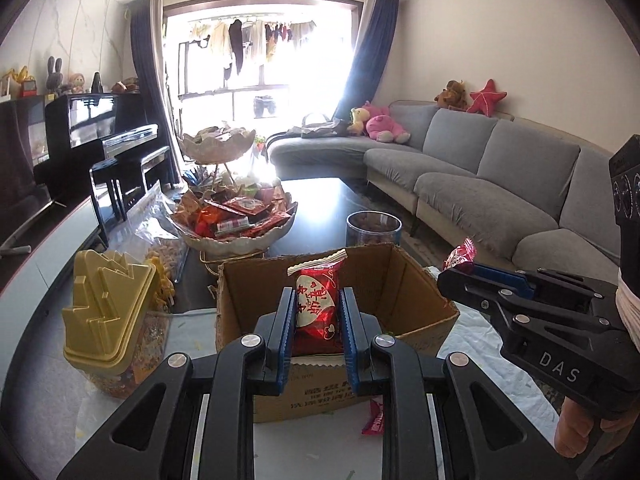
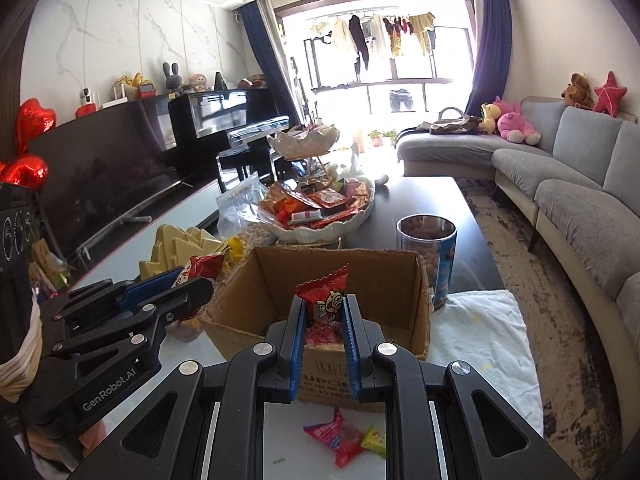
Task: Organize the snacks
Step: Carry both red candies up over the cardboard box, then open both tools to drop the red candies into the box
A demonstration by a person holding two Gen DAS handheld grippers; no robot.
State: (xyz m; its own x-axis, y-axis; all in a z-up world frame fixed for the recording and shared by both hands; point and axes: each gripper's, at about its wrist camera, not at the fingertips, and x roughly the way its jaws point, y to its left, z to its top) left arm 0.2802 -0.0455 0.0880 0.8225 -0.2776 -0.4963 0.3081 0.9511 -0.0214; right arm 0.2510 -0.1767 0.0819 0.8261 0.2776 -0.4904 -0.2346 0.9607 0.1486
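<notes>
Left tool (image 1: pixel 316 308): blue ridged pads pinching a glossy red snack packet (image 1: pixel 316 304) printed with a white heart, held above the cardboard box (image 1: pixel 404 280).
Right tool (image 2: pixel 323 316): pads pressed on a crinkled red cartoon packet (image 2: pixel 325 300), over the same box.
Hidden: box interior mostly blocked by both tools; its printed side is cut off.
Loose items: pink wrapper (image 2: pixel 340 438) and small yellow-green one (image 2: pixel 374 440) on the table (image 2: pixel 424 196) before the box.
Materials: scalloped white two-tier dish (image 2: pixel 320 232) heaped with foil packets; gold ridged plastic lid (image 1: pixel 108 300); clear cylindrical tub (image 2: pixel 430 248).
Surface: dark glossy table, white cloth (image 2: pixel 480 332) at the near end.
Room: grey sofa (image 1: pixel 500 184), black piano (image 1: pixel 104 136), bright window.
</notes>
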